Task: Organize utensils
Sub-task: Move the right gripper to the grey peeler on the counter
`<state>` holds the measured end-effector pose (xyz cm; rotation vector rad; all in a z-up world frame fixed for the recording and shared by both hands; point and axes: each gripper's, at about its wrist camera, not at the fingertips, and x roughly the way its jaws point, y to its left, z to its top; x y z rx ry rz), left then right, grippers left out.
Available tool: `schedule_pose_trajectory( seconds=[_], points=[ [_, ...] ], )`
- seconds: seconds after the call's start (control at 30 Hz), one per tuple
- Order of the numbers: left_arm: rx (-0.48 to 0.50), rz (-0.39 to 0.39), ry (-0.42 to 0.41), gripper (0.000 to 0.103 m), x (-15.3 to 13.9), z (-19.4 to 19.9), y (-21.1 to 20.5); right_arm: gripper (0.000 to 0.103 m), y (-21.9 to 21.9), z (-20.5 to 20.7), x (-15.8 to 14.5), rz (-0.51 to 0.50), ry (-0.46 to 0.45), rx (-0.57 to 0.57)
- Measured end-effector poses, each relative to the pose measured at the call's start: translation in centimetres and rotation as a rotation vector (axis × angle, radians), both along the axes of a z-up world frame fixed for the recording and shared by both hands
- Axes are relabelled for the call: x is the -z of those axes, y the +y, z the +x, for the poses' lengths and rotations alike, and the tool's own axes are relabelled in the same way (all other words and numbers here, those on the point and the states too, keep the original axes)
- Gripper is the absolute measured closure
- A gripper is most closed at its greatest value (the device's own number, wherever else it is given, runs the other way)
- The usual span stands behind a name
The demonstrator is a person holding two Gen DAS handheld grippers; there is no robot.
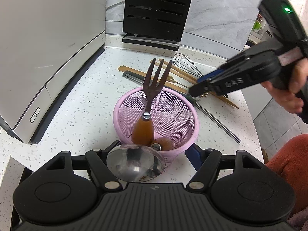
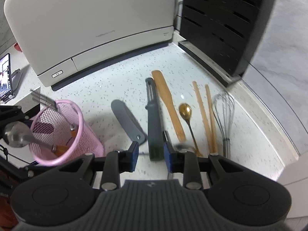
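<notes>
Pink mesh cup [image 2: 63, 134] upright on the speckled bench [image 2: 119, 80], holding a fork [image 1: 152, 88] tines-up and a big spoon [image 2: 15, 136], both wood-handled. Laid in a row beside it: grey flat piece [image 2: 127, 119], dark peeler [image 2: 153, 119], wooden spatula [image 2: 167, 100], gold spoon [image 2: 187, 117], chopsticks [image 2: 206, 115], wire whisk [image 2: 224, 115].

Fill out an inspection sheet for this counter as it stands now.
Surface: white speckled counter, dry, no spills seen.
Job's things: pink mesh cup holding a fork and a big spoon; on the counter lie a peeler, wooden spatula, gold spoon, chopsticks, whisk and a grey tool.
Clutter: phone on a stand.
Grippers: left claw straddles the cup; right claw open around the peeler handle.
Cables: nothing seen.
Surroundings: white appliance, black rack.
</notes>
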<state>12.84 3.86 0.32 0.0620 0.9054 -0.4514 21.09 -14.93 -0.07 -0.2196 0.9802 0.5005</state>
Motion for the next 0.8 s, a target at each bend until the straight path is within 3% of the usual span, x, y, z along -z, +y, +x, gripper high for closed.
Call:
schedule_pose_trajectory(
  seconds=[0.4,0.8],
  points=[
    [0.008,-0.004,0.008,0.020,-0.1,1.4,0.5,0.075,4.0,5.5,1.6,-0.064,0.012,-0.063],
    [-0.010,-0.007,0.024,0.020,-0.2,2.5,1.1,0.075,7.0,9.7,3.5,-0.105,0.051,-0.050]
  ],
)
